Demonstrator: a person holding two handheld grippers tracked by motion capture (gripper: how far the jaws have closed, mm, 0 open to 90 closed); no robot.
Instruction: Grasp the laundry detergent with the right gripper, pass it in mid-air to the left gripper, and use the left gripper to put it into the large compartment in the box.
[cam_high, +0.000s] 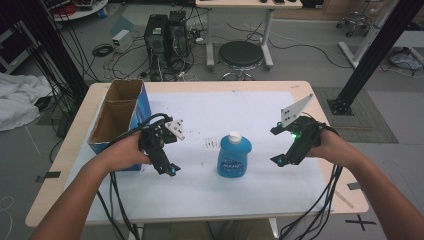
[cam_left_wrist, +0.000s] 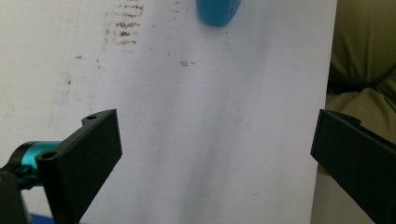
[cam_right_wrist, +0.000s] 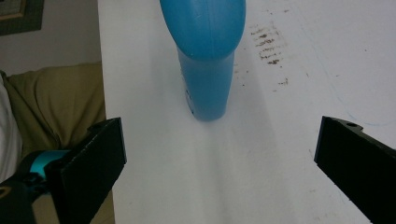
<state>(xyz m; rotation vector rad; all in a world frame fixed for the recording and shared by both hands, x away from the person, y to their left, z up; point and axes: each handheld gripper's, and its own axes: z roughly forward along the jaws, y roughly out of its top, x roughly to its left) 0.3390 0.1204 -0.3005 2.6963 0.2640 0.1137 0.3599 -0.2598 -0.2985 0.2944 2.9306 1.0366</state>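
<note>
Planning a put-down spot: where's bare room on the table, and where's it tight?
Free: white sheet behind the blue bottle, and the front strip before it. Tight: between left gripper and cardboard box; narrower gaps between bottle and right gripper.

Grey floor (cam_high: 310, 65), black stool (cam_high: 241, 54) (cables around).

I am holding my left gripper (cam_high: 167, 165) and my right gripper (cam_high: 281, 147) wide apart, each with bare white sheet (cam_high: 210, 195) lying between its jaws. The blue bottle (cam_high: 234, 156) is standing upright between the two, blocking a straight path across. In the right gripper view it is rising directly ahead. The open cardboard box (cam_high: 120, 112) is walling off the table's left edge, just beside my left hand (cam_high: 131, 152).
</note>
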